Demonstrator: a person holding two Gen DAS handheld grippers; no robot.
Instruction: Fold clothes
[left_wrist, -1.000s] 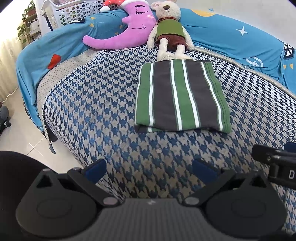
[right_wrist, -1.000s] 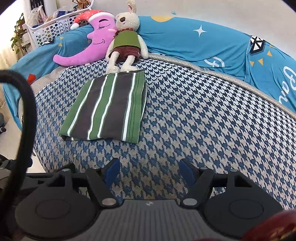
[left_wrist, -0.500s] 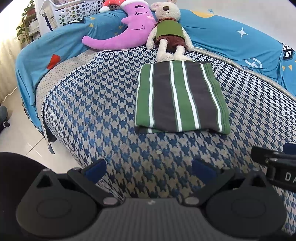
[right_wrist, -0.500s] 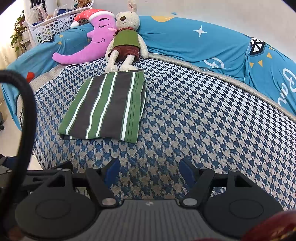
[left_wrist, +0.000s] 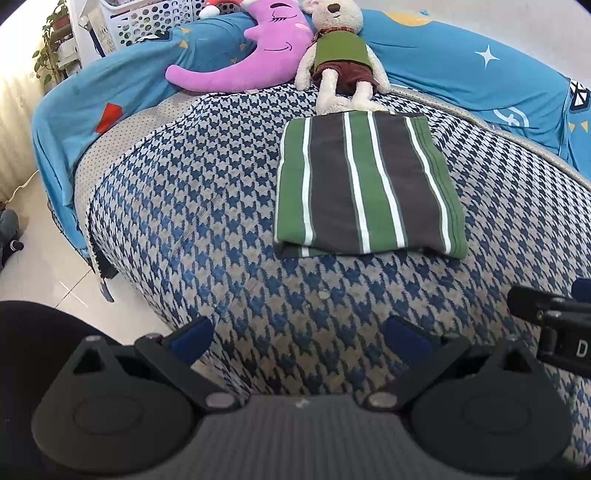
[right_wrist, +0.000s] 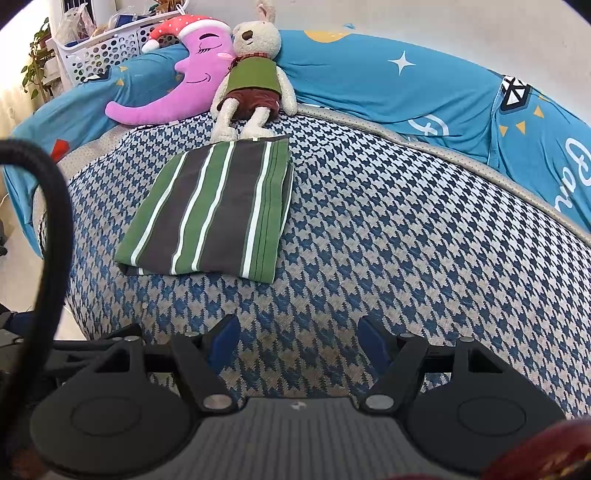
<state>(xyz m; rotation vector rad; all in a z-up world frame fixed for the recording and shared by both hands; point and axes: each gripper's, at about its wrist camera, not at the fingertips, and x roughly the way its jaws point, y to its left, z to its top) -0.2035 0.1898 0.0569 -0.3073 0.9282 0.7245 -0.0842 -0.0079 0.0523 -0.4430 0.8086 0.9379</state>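
A folded garment with green, dark grey and white stripes lies flat on the houndstooth bedspread, its far edge touching a plush rabbit's feet. In the right wrist view the same garment sits ahead and to the left. My left gripper hovers open over the bedspread near the bed's front edge, well short of the garment, holding nothing. My right gripper is likewise open and empty, apart from the cloth. Part of the right gripper's body shows at the left view's right edge.
A plush rabbit and a pink moon pillow lie at the head of the bed on blue bedding. A white laundry basket stands behind. The floor drops off left of the bed. A black cable crosses the right view.
Both grippers have drifted slightly, so the garment sits a touch lower and leftward in the views. The garment has not moved and both grippers stay open.
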